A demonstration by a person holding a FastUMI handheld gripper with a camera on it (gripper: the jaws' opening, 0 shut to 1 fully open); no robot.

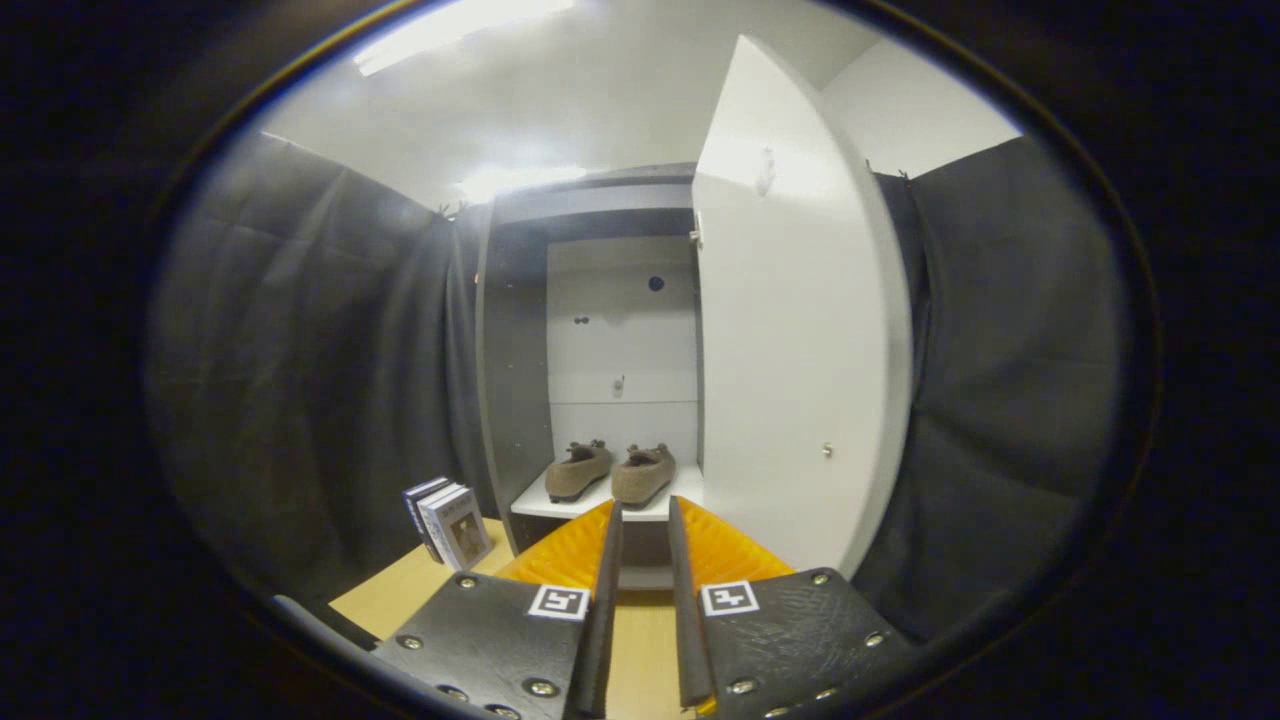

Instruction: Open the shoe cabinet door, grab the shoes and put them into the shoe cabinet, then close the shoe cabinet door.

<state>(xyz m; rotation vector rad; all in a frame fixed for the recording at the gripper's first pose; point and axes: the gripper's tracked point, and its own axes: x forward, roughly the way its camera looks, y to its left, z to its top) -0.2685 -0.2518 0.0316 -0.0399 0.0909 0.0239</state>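
Against the dark cloth wall on the left, a few boxed items [447,522] stand upright together on the wooden floor [420,585], just beside the cabinet's left side panel. Next comes the shoe cabinet [515,350], grey on the outside with a pale back panel, standing open. On its white bottom shelf [530,503] sit the two brown shoes, side by side with toes pointing inward: the left shoe [578,470] and the right shoe [643,473] lie near each other with a narrow gap between, both fully inside the compartment. Below and in front of them, the hand-held gripper [645,525] points at the shelf edge; its fingers [585,550] are drawn close with a slim gap between them and nothing held there, and their tips reach just short of the shelf, apart from the shoes. To the right, the white cabinet door [800,320] is swung wide open, hinged beside the compartment, with a small knob [827,450] low on its face. More dark cloth hangs beyond the door.
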